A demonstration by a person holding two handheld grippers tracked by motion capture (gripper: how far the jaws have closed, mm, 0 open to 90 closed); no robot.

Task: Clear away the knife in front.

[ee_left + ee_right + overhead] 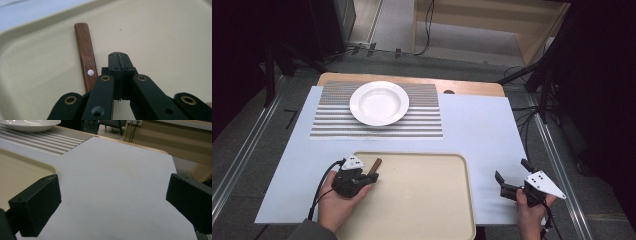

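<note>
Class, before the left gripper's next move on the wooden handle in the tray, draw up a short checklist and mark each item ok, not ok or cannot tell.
1. Left gripper over the tray: ok.
2. Wooden handle between its fingers: not ok; they are shut together, the handle lies beside them.
3. Handle flat on the tray floor: ok.
4. What the handle's hidden end carries: cannot tell.
5. Right gripper open and away from the tray, over the white sheet: ok.
6. White plate on the striped mat, far from both grippers: ok.
</note>
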